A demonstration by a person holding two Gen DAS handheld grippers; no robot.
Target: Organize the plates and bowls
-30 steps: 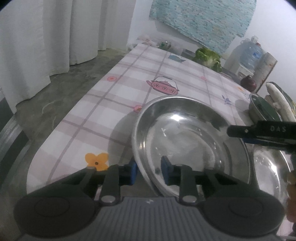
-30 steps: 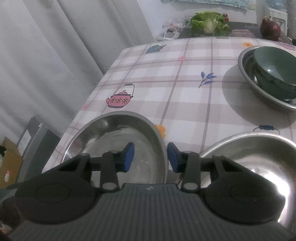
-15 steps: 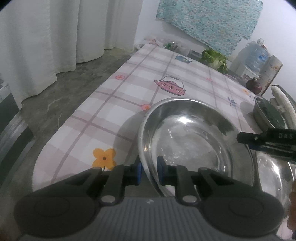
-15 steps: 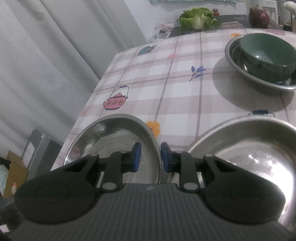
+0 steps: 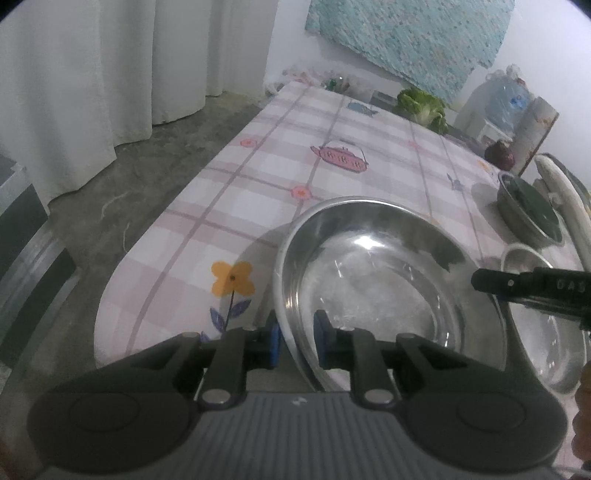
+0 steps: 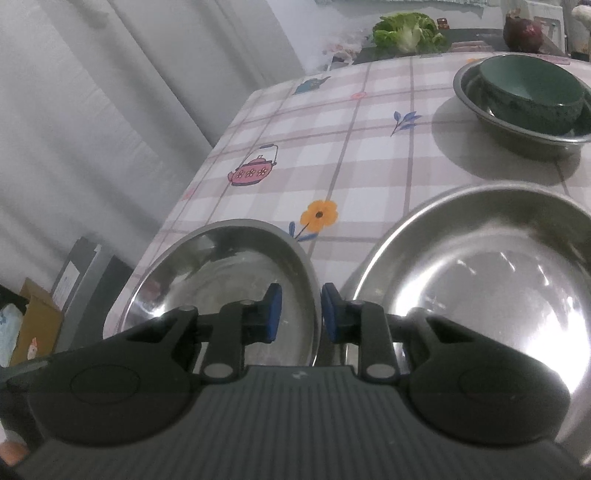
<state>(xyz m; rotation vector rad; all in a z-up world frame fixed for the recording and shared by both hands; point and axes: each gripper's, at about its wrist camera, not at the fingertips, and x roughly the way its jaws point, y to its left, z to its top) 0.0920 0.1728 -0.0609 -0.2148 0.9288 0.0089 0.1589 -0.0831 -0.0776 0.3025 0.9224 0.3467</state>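
Steel bowl [image 5: 388, 280], apparently lifted, has its rim pinched by the left hand-held gripper [image 5: 297, 341].

Three steel basins [image 6: 229, 280] [image 6: 480, 280] [image 6: 476, 96], one green bowl [image 6: 532, 92], one cabbage [image 6: 406, 33] and two grippers [image 5: 295, 341] [image 6: 301, 314] are counted

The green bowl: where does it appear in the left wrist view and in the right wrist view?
Left wrist view: the green bowl is at the right edge, above the middle, seen edge-on inside a small steel bowl.
Right wrist view: it is in the upper right corner, in the same small steel bowl.
Shared landmark: the pink teapot print on the tablecloth.
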